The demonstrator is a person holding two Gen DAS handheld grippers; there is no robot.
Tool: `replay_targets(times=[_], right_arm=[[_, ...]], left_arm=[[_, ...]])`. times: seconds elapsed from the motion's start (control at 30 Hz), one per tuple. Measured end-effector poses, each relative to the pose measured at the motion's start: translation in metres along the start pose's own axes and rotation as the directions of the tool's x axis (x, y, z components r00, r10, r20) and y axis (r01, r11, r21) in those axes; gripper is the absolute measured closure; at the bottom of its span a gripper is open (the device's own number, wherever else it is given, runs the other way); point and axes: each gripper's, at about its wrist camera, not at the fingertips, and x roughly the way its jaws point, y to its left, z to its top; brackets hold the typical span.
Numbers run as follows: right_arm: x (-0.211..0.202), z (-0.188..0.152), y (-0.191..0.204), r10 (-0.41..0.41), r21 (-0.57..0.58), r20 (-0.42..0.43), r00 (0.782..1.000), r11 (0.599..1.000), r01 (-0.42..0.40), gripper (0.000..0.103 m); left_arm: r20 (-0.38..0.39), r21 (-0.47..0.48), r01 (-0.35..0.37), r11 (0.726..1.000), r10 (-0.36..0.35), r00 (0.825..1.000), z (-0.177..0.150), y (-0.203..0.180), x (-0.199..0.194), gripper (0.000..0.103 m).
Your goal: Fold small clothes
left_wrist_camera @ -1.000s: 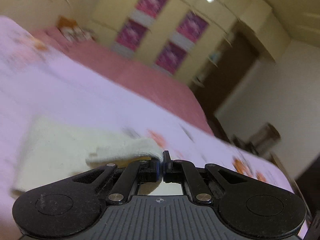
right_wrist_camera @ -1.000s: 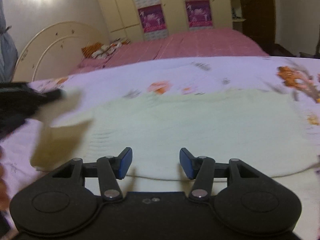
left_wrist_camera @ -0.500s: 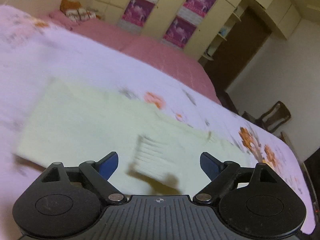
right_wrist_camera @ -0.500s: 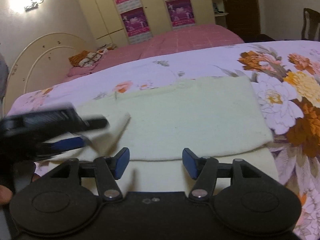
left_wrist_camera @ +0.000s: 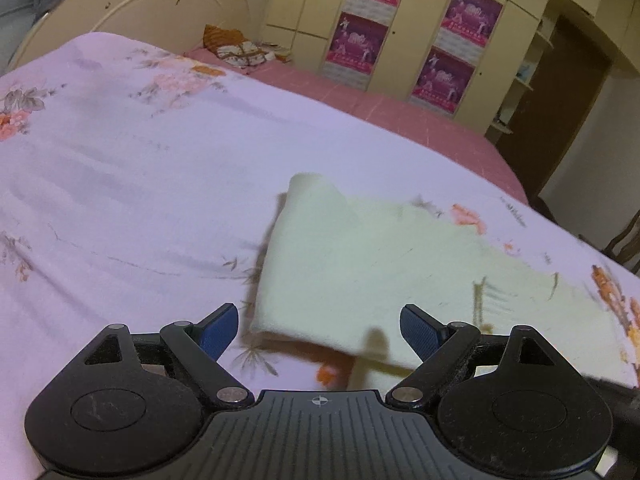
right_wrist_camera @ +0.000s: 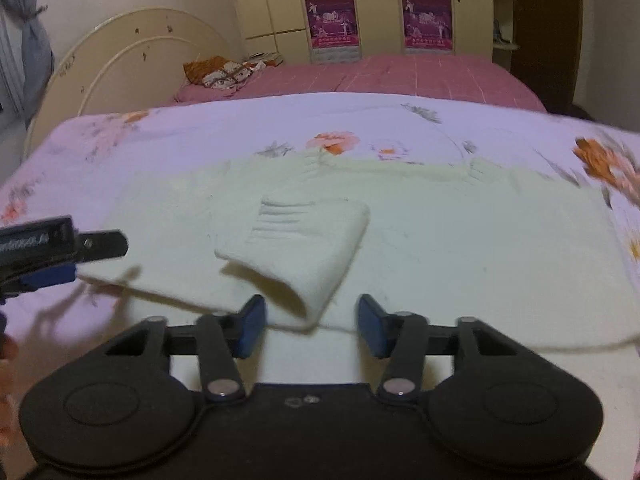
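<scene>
Pale cream knit sweater (right_wrist_camera: 440, 232) lies flat on the floral bedsheet (left_wrist_camera: 140, 168), near the bed's front edge. One sleeve (right_wrist_camera: 304, 248) folded over its middle, cuff raised. Left gripper (left_wrist_camera: 318, 328) fingers spread wide, holding nothing, at the sweater's left edge. Right gripper (right_wrist_camera: 310, 326) fingers also apart, empty, just before the folded sleeve.

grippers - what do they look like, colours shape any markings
Both match: the left gripper and right gripper have matte black bodies with two round discs, black linkage arms on silver pivot pins, and blue ribbed pads. The left body is ribbed with a small crosshair mark. No cables visible.
</scene>
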Motion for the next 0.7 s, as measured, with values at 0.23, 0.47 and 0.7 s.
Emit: replay_targets(times=[0.23,0.47,0.7], right_arm=[[-0.017,0.020,-0.039,0.001,0.225,0.113,0.994,0.974,-0.027,0.099],[-0.037,0.003,-0.104,-0.137,0.330,0.092,0.986,0.939,0.099,0.099],[-0.034,-0.009,-0.134,-0.124,0.423,0.057,0.991,0.902,0.089,0.079]], left_arm=[[-0.014,-0.027,-0.015,1.000,0.014,1.000,0.001,-0.006,0.019,0.016],[-0.003,0.044,-0.054,0.998,0.055,0.999,-0.006,-0.025,0.029,0.016],[0.015,0.027,-0.074,0.997,0.074,0.997,-0.004,-0.023,0.025,0.034]])
